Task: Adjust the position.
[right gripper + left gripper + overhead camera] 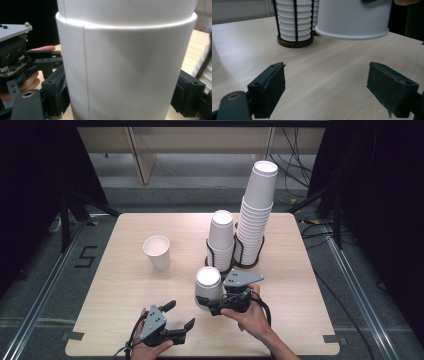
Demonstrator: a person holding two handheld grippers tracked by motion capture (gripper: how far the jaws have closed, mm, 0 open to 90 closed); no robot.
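While the right claw (212,306) is gripping an upside-down paper cup (207,287) just in front of the short cup stack (221,240), probably carrying it there, the left claw (180,315), nearer the person, is waiting open and empty above the surface (125,285).

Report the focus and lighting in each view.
High view: even, soft light on the table, dark surroundings, slightly soft overall. Left gripper view: jaws sharp, held cup and rack a little soft. Right gripper view: cup very close, bright along its rim, background dark.
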